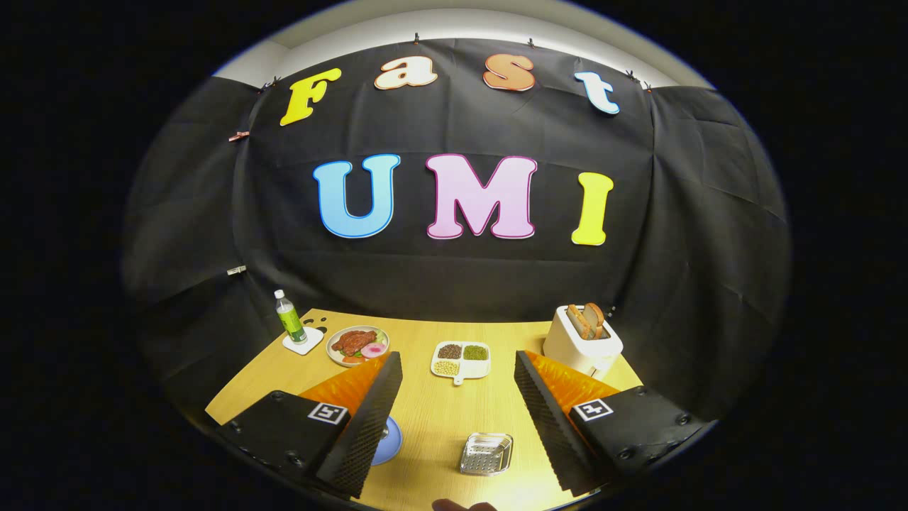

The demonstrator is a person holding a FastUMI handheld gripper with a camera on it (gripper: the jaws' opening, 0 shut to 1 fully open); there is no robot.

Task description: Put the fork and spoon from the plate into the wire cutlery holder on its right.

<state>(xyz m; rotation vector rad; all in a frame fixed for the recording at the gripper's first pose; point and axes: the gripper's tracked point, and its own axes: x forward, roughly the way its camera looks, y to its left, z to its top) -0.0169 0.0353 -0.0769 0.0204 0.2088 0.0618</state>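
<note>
Tool [457,397] spread wide and holding nothing, hovering high over the wooden counter [425,411] and looking down the length of it, so probably just lining up for the first grab. Blue plate [389,440] sitting at the near end, mostly tucked behind the left finger [365,419], only a sliver of rim peeking out. Can't make out the fork or spoon at all from here, hidden behind that finger if they're on it. Wire cutlery holder [486,454] just to the right of the plate, down between the two fingers, upright and open at the top, looks empty as far as can be told. Makes sense having it that close to the plate, short hop for each utensil. Further back, not part of the job: a divided white dish of beans and grains [461,359] in the middle, a plate of fake food [357,345] far left, a green bottle [289,316] on a little white coaster beside it, and a white toaster [583,341] with bread sticking out on the far right. All well apart from the work area, so nothing to bump. Something rounded right at the near counter edge, too cut off to call. Next up, guessing: dropping lower and swinging left toward the plate.
</note>
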